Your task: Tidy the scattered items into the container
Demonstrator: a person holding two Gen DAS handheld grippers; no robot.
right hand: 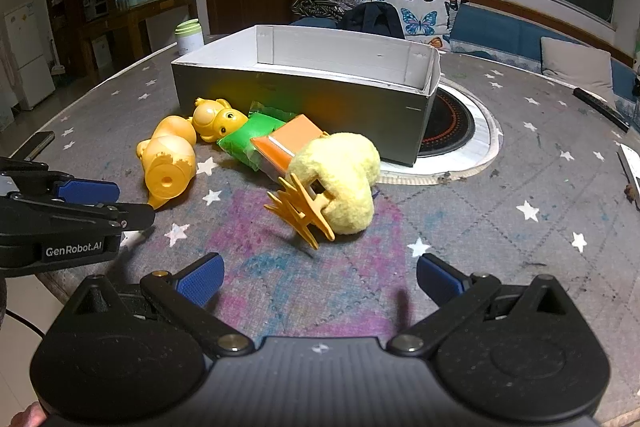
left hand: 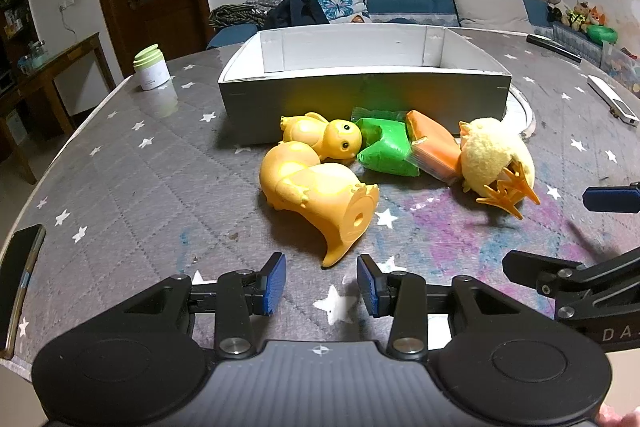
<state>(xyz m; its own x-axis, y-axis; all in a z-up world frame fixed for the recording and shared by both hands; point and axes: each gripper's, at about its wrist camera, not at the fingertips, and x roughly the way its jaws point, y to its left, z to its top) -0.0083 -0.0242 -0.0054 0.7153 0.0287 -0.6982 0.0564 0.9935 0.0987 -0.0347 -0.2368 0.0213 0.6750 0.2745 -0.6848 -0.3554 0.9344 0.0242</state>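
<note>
The left claw [left hand: 321,283] hangs spread and empty, the orange duck [left hand: 316,191] just ahead on the surface [left hand: 140,187], tail toward it; the right claw [right hand: 320,281], spread wider, faces the plush chick [right hand: 344,179]; the box [left hand: 364,95] seems empty.

table [left hand: 132,167]: grey star cloth | on it: box [left hand: 360,99], toys, packets, jar [left hand: 151,67], phone [left hand: 20,267]

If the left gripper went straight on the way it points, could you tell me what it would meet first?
Most likely the large orange plastic duck, whose pointed tail lies just ahead of the open left gripper; depth is hard to judge.
</note>
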